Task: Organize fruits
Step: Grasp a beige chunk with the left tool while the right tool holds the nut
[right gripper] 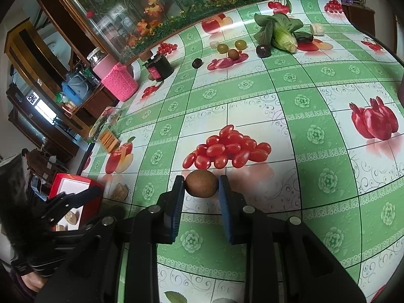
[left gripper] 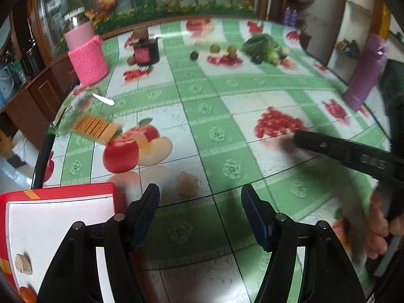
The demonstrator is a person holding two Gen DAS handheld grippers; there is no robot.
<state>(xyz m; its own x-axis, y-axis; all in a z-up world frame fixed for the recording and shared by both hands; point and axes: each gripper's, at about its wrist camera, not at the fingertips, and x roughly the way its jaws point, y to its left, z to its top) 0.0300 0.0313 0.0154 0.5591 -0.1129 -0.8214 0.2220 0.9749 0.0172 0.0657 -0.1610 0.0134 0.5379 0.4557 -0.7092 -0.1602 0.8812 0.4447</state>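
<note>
Blue-padded fingers (right gripper: 176, 202) of right gripper (right gripper: 201, 192) clamping round brown fruit (right gripper: 201, 183), left gripper (left gripper: 200, 212) gaping apart, red-rimmed white tray (left gripper: 58, 217) sitting at its nine o'clock.

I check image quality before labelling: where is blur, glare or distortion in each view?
Left wrist: motion blur smears the right gripper, jar and far fruits; fisheye bends the table. Right wrist: sharp on the held brown fruit; glare on the glass panel.
</note>
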